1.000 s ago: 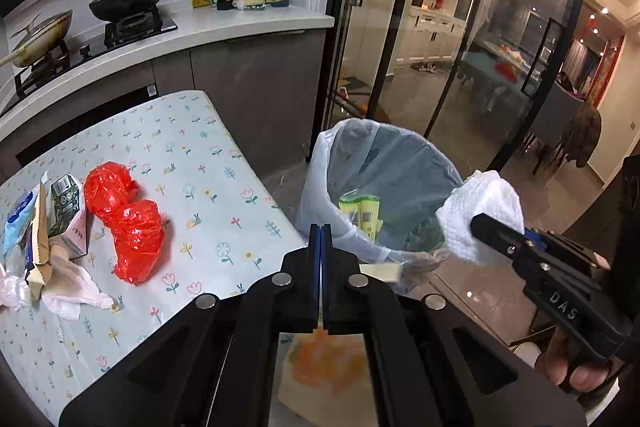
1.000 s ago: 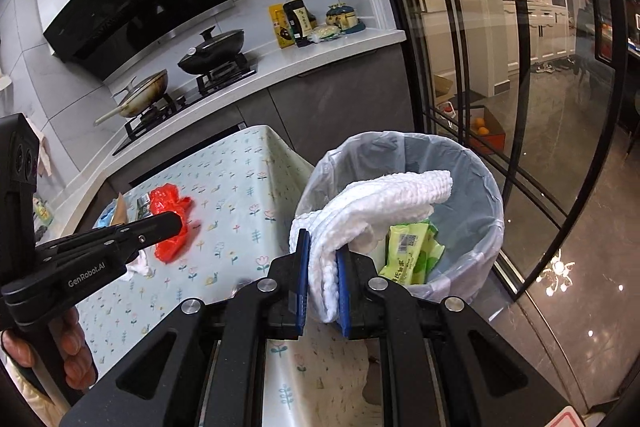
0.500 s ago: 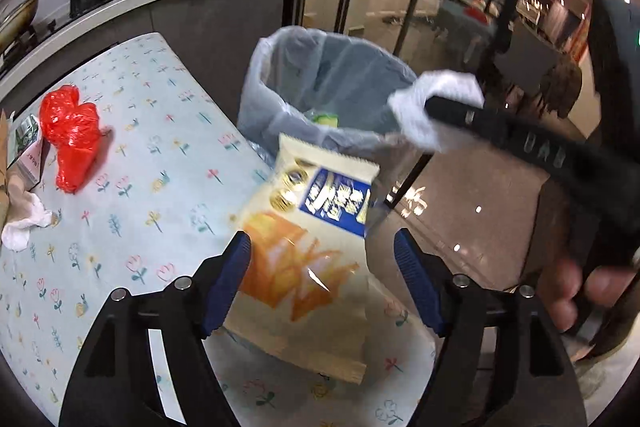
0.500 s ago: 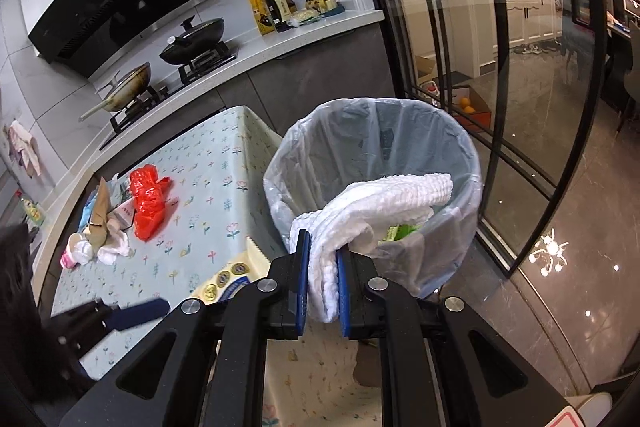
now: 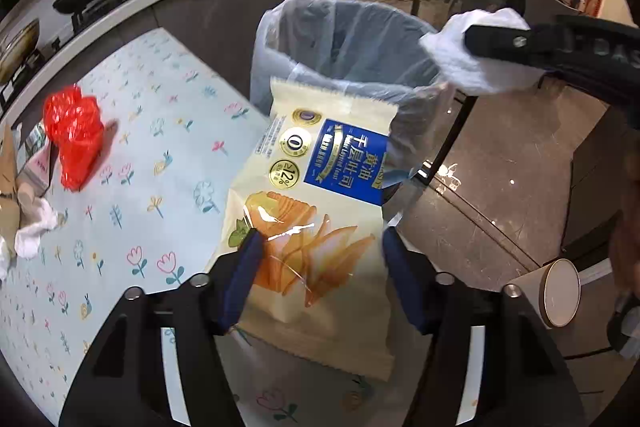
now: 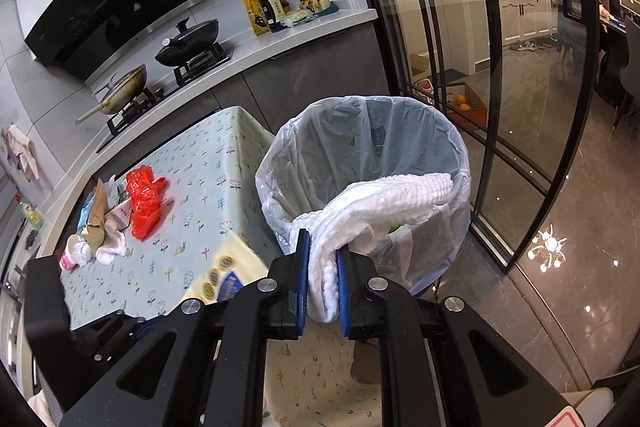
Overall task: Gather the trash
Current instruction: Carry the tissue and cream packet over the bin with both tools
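Note:
My left gripper (image 5: 318,247) is open, its jaws on either side of a cream toast wrapper (image 5: 320,211) that lies on the table's corner beside the bin. My right gripper (image 6: 323,273) is shut on a white paper towel (image 6: 380,203), held over the near rim of the lined trash bin (image 6: 400,131). The bin also shows in the left wrist view (image 5: 340,39), with the towel (image 5: 472,67) at its right rim. A red plastic bag (image 5: 74,131) and crumpled paper scraps (image 5: 28,227) lie on the floral tablecloth (image 5: 152,131).
A kitchen counter with a pan (image 6: 188,43) and bottles (image 6: 268,7) stands behind the table. Glass sliding doors (image 6: 500,67) stand to the right of the bin. A paper cup (image 5: 556,291) shows at the lower right of the left wrist view.
My left gripper has opened and let go of the toast wrapper, which now lies on the table corner. My right gripper has drawn back a little with the towel, still at the bin.

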The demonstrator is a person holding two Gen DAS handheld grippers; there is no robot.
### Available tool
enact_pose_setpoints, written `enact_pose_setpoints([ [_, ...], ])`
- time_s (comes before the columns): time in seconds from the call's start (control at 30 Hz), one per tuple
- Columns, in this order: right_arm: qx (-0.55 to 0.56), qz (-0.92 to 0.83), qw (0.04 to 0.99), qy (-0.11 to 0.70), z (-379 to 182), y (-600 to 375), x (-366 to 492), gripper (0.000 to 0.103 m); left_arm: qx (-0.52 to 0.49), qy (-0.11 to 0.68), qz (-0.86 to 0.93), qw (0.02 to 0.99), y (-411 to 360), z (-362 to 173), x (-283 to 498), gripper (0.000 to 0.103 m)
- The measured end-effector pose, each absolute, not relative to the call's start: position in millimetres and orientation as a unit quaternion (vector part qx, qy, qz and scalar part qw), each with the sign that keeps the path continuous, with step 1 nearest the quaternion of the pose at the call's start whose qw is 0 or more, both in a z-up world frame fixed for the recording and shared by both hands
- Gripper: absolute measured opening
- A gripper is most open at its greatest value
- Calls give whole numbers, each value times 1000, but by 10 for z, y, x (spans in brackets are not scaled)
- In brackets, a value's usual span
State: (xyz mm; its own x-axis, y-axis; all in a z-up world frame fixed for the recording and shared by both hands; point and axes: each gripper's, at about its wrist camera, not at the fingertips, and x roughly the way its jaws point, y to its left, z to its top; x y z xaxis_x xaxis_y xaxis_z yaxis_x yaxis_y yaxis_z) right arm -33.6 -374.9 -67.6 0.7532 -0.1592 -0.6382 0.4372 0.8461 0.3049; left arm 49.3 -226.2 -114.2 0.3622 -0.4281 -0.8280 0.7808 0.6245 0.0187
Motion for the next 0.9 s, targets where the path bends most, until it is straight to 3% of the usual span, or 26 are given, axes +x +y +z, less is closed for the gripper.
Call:
enact_pose_setpoints([
  [0.13, 222, -161, 909, 312, -678, -3722, -326, 12, 204, 418, -368, 805, -2214, -1171, 560, 55],
  [0.2, 222, -160, 909, 313, -677, -3715, -326, 12, 201, 414, -367, 809, -2196, -1176, 574, 49],
  [0.37, 224, -160, 909, 312, -671, -3708, -324, 12, 199, 414, -380, 803, -2195, -1150, 563, 21],
  [0.53, 219, -157, 911, 312, -645, -3679, -309, 12, 177, 424, -387, 800, -2123, -1054, 610, 14],
  [0.9, 208, -157, 919, 297, -523, -3798, -201, 12, 114, 402, -417, 807, -2241, -506, 892, 14],
])
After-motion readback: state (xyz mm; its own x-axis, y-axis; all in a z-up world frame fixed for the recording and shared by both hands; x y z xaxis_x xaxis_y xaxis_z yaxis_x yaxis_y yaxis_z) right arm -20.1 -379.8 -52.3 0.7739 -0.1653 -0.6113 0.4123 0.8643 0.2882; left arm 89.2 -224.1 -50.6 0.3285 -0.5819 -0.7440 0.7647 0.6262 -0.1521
